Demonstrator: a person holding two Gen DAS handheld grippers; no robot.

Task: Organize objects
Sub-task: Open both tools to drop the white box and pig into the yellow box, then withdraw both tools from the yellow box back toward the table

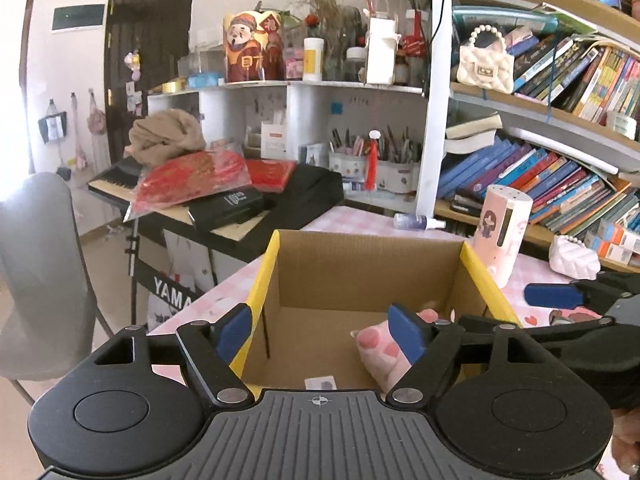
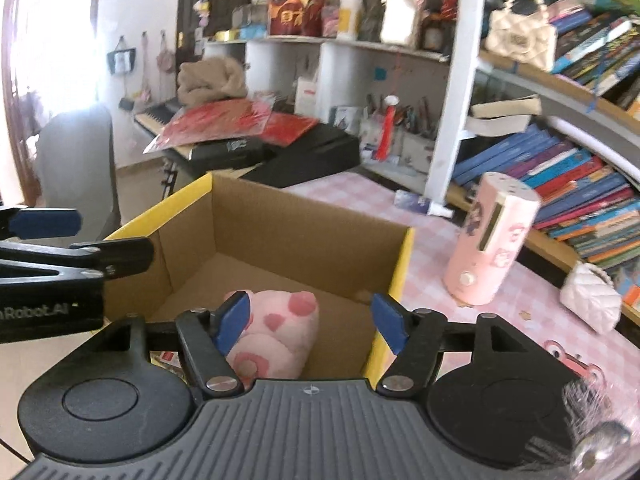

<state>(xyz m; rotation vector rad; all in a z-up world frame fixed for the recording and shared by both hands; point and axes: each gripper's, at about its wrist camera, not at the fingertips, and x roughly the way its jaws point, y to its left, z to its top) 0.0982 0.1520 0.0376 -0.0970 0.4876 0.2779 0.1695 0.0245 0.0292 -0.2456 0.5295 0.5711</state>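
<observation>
Inside cardboard box (image 2: 280, 224): pink plush (image 2: 276, 332), ungripped; both hand-held grippers released; pink cylinder (image 2: 492, 240) beside box.

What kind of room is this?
Probably a study or bedroom at home: crowded bookshelves, pen holders on a white shelf, and a keyboard piano buried under things.

Left gripper (image 1: 320, 334), right gripper (image 2: 312, 320): black linkage arms, blue pads, silver pivot screws, ribbed grey housing, crosshair mark at lower centre.
</observation>
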